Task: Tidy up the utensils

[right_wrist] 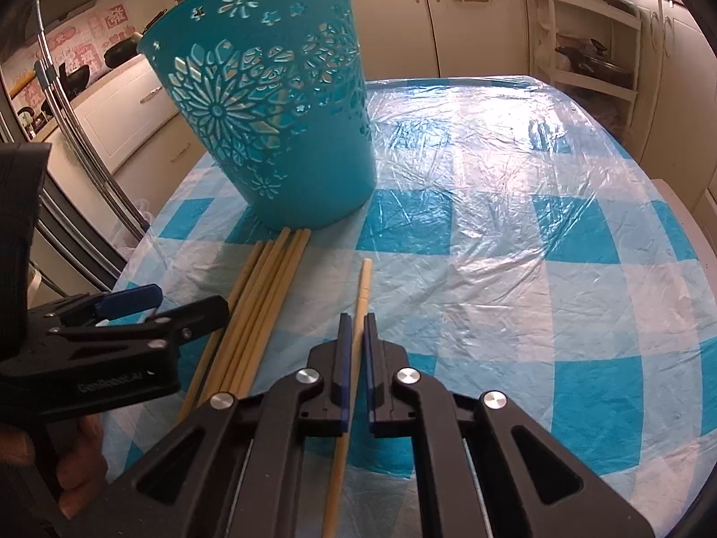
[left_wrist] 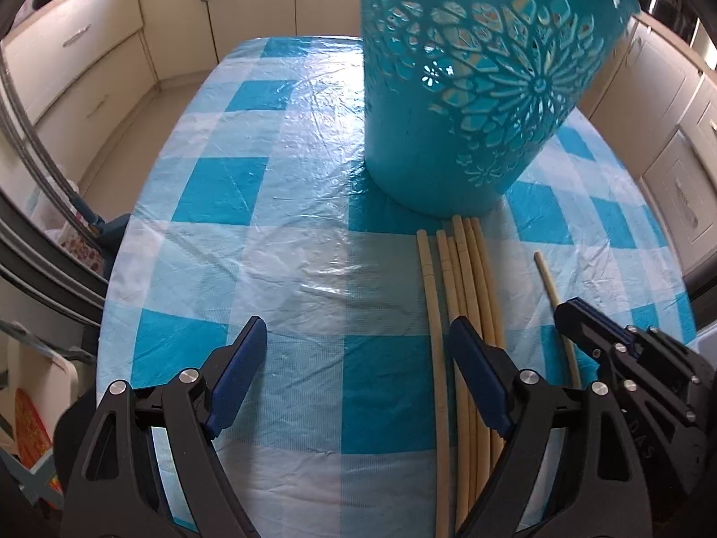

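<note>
A teal perforated basket (left_wrist: 466, 89) stands upright on the checked tablecloth; it also shows in the right wrist view (right_wrist: 278, 116). Several pale wooden chopsticks (left_wrist: 466, 278) lie bundled in front of its base, also seen from the right wrist (right_wrist: 264, 287). One single chopstick (right_wrist: 360, 296) lies apart to the right; in the left wrist view (left_wrist: 549, 282) it runs under the other tool. My right gripper (right_wrist: 356, 327) is shut on this single chopstick. My left gripper (left_wrist: 358, 336) is open and empty, its right finger (left_wrist: 470, 358) over the bundle.
The table (right_wrist: 515, 224) carries a blue and white checked plastic cloth. Cream kitchen cabinets (left_wrist: 89, 58) surround it. A white shelf rack (right_wrist: 591, 40) stands at the back right. A metal rail and appliance edge (right_wrist: 80, 148) stand at the left.
</note>
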Demonstrator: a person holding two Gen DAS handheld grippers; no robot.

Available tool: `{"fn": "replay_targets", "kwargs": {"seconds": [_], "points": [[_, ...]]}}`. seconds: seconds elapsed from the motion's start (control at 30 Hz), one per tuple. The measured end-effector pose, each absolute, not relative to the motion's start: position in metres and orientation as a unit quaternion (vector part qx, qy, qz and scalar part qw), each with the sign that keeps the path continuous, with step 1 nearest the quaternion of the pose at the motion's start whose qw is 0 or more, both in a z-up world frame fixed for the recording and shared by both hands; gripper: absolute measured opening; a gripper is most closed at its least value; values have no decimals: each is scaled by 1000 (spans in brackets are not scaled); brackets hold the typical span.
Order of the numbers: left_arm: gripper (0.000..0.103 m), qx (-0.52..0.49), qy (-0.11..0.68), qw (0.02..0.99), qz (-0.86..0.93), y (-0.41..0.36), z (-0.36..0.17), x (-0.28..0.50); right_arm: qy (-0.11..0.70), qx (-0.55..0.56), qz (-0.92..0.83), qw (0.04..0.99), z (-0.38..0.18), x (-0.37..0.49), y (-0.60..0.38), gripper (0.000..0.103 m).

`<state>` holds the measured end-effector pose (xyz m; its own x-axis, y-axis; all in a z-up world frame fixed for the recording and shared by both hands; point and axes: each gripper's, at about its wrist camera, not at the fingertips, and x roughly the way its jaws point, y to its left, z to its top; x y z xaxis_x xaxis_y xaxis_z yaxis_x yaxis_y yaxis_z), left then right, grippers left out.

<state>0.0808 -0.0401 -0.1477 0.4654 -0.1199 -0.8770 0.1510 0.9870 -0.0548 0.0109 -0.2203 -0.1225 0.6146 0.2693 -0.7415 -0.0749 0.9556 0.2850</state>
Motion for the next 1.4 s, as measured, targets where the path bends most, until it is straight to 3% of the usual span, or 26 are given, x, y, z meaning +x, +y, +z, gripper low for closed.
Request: {"fn": "replay_targets", "kwargs": {"seconds": [0.23, 0.33, 0.43, 0.6, 0.67, 1.4], "points": [[80, 34, 513, 855, -61, -47, -149, 87, 430, 118, 102, 889, -123, 13, -221, 6], [74, 42, 511, 857, -56, -50, -148, 90, 432, 113, 102, 889, -123, 16, -221, 6], [58, 47, 508, 858, -65, -55, -144, 93, 433, 104, 101, 890, -122, 20, -218, 6], [14, 56, 508, 855, -89, -67, -140, 95, 432, 86, 102, 892, -121, 23, -214, 6], [8, 58, 509, 853, -97, -70, -140, 94, 433, 85, 105, 891, -121, 24, -215, 6], [6, 11, 502, 849, -164, -47, -117, 65, 427, 125, 116, 888, -124, 22, -230, 6]]}}
